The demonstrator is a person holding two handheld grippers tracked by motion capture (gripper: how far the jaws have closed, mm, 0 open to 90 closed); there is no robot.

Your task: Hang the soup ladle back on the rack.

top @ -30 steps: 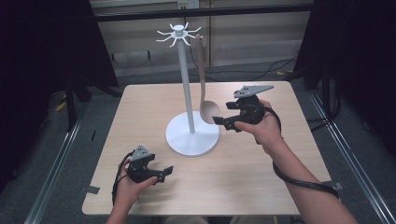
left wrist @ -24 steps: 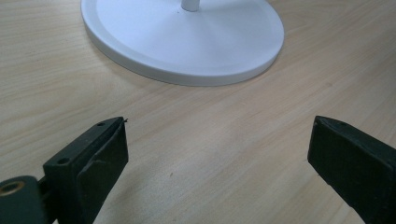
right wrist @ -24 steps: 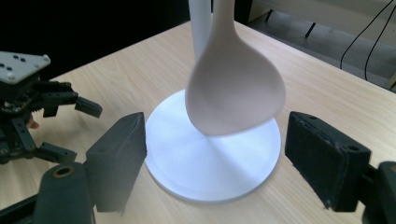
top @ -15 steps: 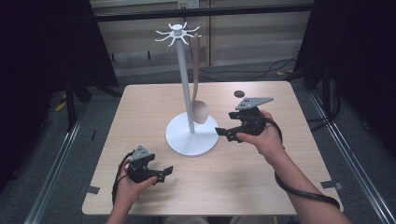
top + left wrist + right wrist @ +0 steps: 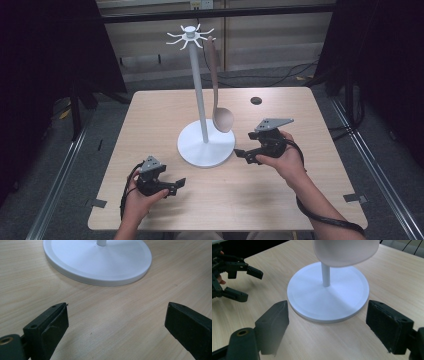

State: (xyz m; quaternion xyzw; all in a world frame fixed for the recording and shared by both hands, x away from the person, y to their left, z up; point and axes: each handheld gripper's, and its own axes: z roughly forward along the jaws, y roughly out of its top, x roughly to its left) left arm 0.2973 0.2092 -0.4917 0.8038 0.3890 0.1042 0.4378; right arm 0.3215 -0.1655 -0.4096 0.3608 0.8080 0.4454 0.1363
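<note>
High view: right gripper (image 5: 241, 153) sits low over the tabletop (image 5: 320, 135), jaws spread wide w/ nothing between them, tips aimed at the stand (image 5: 206, 145) base and just beside its rim on the right. Right hand (image 5: 285, 157) wraps the back of it, grey plate on top.

Right gripper view shows the same thing: both black jaws far apart, the white base between them further out, pole going up from the middle. Spoon (image 5: 345, 251) bowl hangs close in front at the top of that view, above the base, not touching it afaict. In the high view the spoon (image 5: 218, 85) hangs from a hook at the top of the stand, handle up, bowl down near the pole on its right side, clear of the right gripper.

Left gripper (image 5: 176, 185) is near the front-left of the tabletop, held by the left hand (image 5: 142, 192), also wide open & empty, resting on or just above the wood (can't tell which). Left gripper view: base of the stand (image 5: 97, 262) ahead, apart from the jaws.

Small dark round spot (image 5: 256, 100) on the far part of the tabletop, well apart from everything.
</note>
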